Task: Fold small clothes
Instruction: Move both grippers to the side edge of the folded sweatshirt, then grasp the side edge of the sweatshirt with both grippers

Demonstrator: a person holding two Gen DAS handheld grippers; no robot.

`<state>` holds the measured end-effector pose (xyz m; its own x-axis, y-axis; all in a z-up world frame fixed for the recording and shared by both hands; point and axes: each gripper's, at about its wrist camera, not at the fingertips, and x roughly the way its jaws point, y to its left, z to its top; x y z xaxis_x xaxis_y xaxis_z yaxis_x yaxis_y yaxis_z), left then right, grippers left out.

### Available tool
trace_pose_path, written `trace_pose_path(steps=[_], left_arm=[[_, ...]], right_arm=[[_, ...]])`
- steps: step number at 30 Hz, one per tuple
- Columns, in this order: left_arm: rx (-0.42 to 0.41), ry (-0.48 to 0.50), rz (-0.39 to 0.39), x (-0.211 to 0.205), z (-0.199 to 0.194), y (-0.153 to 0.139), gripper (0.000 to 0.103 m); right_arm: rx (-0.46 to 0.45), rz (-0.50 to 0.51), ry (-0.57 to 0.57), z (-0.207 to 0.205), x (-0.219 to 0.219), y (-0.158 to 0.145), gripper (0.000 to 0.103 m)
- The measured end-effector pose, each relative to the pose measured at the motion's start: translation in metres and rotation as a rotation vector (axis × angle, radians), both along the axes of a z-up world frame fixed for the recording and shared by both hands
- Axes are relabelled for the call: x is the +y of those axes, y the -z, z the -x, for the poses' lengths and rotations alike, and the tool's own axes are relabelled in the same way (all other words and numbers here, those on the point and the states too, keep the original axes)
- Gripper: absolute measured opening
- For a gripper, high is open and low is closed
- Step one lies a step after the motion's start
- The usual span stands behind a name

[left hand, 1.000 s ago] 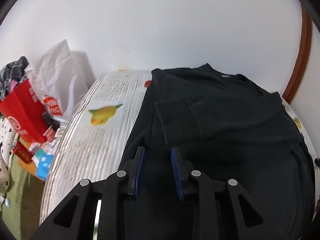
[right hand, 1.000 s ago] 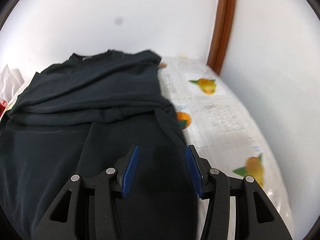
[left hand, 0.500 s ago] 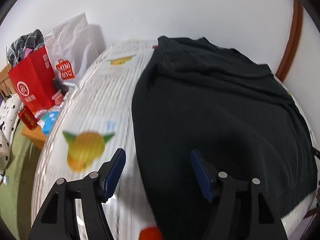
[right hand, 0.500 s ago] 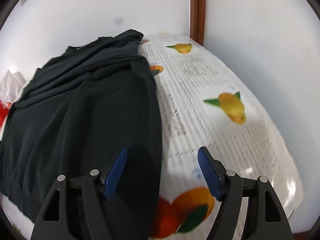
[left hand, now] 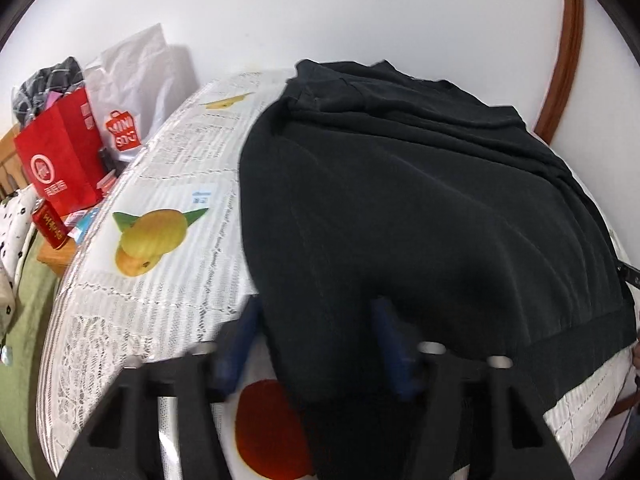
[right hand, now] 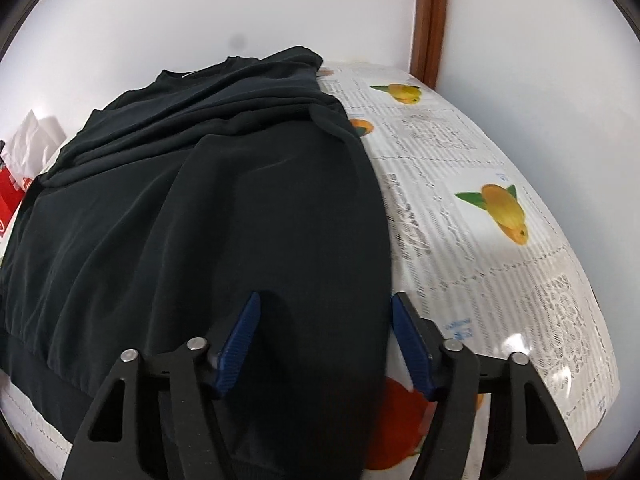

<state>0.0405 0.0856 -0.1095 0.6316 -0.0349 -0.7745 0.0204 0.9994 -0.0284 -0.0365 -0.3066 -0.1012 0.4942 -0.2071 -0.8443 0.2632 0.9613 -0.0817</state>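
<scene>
- A black shirt lies spread on the table, collar at the far end by the white wall, hem at the near edge. Its upper part is bunched in folds across the shoulders.
- In the right wrist view the shirt covers the left and middle of the table; the cloth, white with print lines and fruit pictures, shows bare to its right.
- The left gripper has its jaws wide open over the near left corner of the shirt. The shirt's left edge runs down between the two blue pads; the left pad is over bare cloth, the right pad over black fabric. The gripper is blurred, so whether the pads touch the fabric cannot be told.
- The right gripper also has its jaws wide open, nothing held. It sits at the near right side of the shirt: the left pad is over the fabric, the right pad just past the shirt's right edge, over the cloth.
- A printed lemon lies on the cloth left of the shirt, and a red-orange fruit print sits at the near edge between the left gripper's fingers.
- Beyond the table's left side stand a red bag and a white bag with a red logo, with small boxes at their foot.
- A brown wooden frame runs up the wall at the far right corner.
</scene>
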Motion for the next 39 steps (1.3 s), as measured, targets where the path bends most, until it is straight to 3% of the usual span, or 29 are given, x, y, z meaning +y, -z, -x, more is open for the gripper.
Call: trace_pose_path(steps=[1, 2, 5, 11, 19, 26, 33, 39], left_arm=[[0.0, -0.008, 0.005, 0.002, 0.0, -0.001, 0.011], [0.01, 0.005, 0.029, 0.002, 0.0, -0.001, 0.009], [0.013, 0.011, 0.072, 0.01, 0.006, -0.009, 0.008], [-0.048, 0.088, 0.18, 0.025, 0.046, -0.046, 0.008], [-0.174, 0.132, 0.235, 0.03, 0.075, -0.095, 0.008], [-0.245, 0.108, 0.253, 0.032, 0.05, -0.122, 0.008], [-0.285, 0.08, 0.174, 0.017, 0.017, -0.134, 0.008], [-0.307, 0.043, 0.155, 0.013, -0.029, -0.137, 0.008]], right_arm=[[-0.007, -0.02, -0.026, 0.0, 0.003, -0.001, 0.03], [-0.012, -0.032, -0.053, 0.0, 0.006, -0.002, 0.01], [-0.047, 0.012, -0.076, 0.007, 0.012, -0.008, 0.009], [-0.143, -0.086, -0.064, 0.043, -0.003, -0.052, 0.009], [-0.215, -0.118, -0.062, 0.071, -0.009, -0.098, 0.009], [-0.275, -0.175, -0.06, 0.051, -0.007, -0.13, 0.009], [-0.309, -0.191, -0.062, 0.005, -0.015, -0.145, 0.009], [-0.321, -0.202, -0.059, -0.043, -0.023, -0.149, 0.009]])
